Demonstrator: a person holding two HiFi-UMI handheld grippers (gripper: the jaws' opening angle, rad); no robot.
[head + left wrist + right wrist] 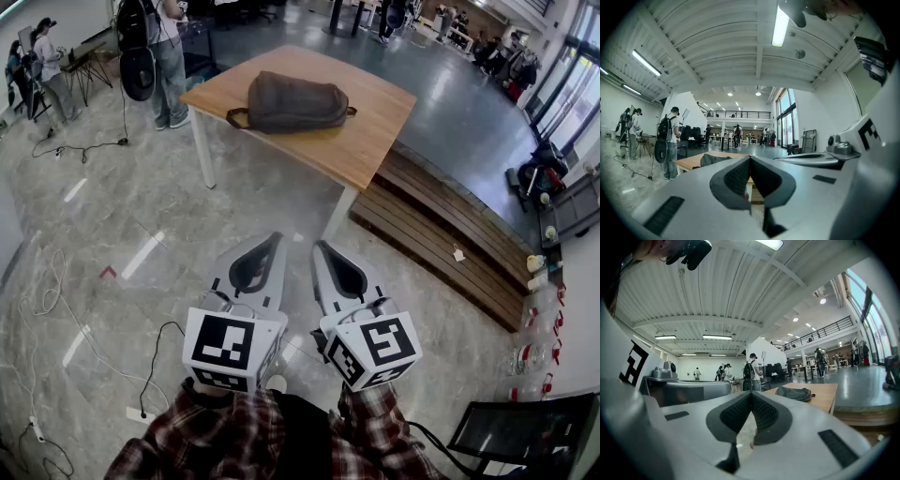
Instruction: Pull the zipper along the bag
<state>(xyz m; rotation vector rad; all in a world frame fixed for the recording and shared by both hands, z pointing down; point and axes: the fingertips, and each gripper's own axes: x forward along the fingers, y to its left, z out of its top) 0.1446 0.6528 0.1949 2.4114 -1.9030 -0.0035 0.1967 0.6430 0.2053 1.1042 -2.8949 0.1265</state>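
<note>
A dark grey backpack (292, 102) lies flat on a wooden table (375, 141), far ahead of both grippers. The same backpack (793, 393) shows small in the right gripper view, and its edge (712, 160) peeks over the jaws in the left gripper view. My left gripper (277, 237) and right gripper (317, 246) hang side by side over the floor, well short of the table. Each has its jaws closed tip to tip with nothing between them. The bag's zipper is too small to make out.
White table legs (203, 145) stand on a marble floor with cables (56, 309) at the left. A low wooden platform (441, 234) runs along the right. A person with a backpack (159, 56) stands by the table's far left corner. A black chair (525, 436) sits at lower right.
</note>
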